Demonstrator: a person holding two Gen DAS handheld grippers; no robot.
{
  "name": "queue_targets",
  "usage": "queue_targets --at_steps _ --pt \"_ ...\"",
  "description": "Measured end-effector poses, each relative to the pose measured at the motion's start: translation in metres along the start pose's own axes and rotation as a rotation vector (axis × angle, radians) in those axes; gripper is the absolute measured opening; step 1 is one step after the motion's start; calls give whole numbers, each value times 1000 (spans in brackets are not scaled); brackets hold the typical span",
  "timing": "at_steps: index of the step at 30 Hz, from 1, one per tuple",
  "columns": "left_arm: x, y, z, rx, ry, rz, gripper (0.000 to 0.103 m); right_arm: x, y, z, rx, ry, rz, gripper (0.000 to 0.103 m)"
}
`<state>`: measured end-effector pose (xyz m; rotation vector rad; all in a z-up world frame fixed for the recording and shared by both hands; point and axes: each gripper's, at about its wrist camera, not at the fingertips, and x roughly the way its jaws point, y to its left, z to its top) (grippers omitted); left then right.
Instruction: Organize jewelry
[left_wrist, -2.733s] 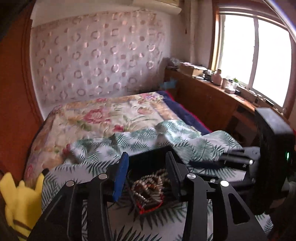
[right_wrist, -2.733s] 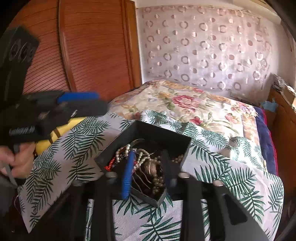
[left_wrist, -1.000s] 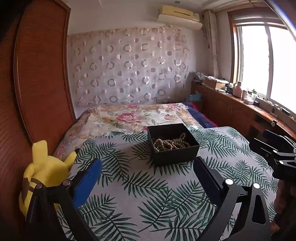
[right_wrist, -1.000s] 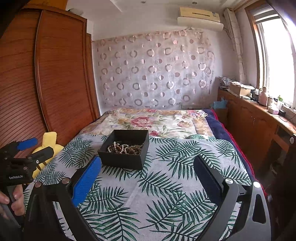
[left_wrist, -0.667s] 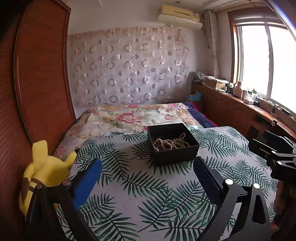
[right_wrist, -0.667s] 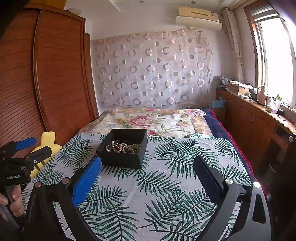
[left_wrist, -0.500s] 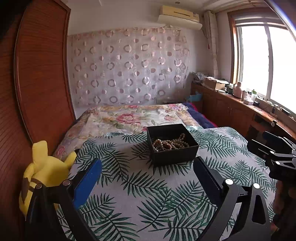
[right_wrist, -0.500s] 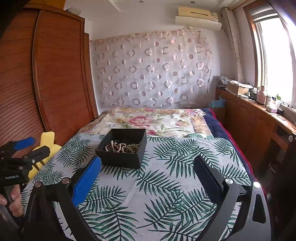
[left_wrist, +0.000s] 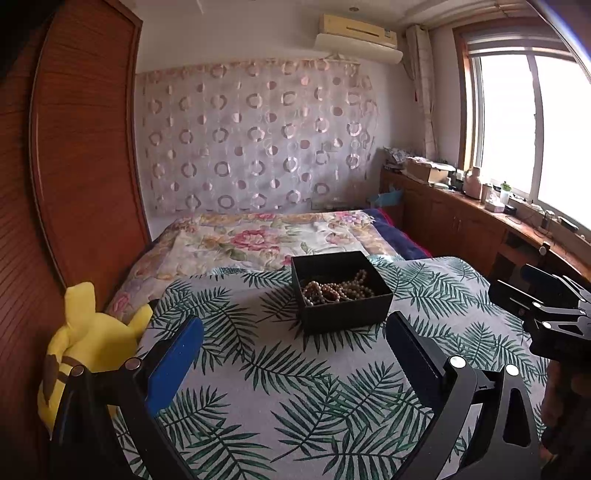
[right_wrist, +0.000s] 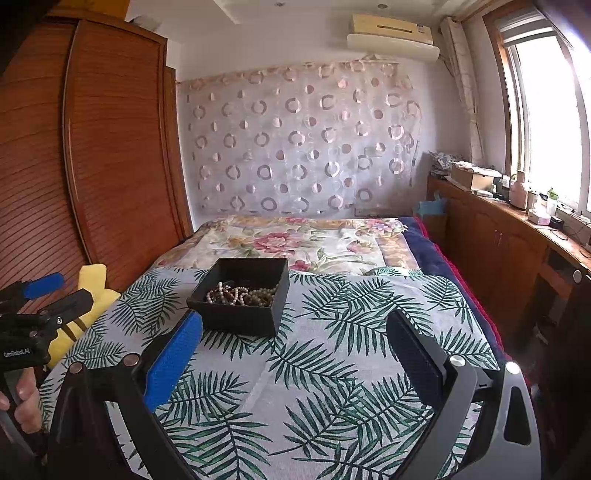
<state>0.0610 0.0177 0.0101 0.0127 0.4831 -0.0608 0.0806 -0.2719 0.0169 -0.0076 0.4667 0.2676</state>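
Left wrist, beads (left_wrist: 338, 290) in box (left_wrist: 341, 291) (black)

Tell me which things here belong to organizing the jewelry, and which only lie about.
For the job:
- square black open box
- beaded necklaces and bracelets inside it

Only lying about:
- yellow plush toy
- palm-leaf printed bedcover
- floral quilt

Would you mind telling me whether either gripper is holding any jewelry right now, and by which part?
Nothing is held. The left gripper and right gripper are both open and empty; the beads lie in the black box.
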Motion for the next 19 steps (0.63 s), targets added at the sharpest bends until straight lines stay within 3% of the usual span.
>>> queue_targets --at_steps 19 --pt "-3 -1 9 -8 0 7 95 0 1 0 -1 0 0 100"
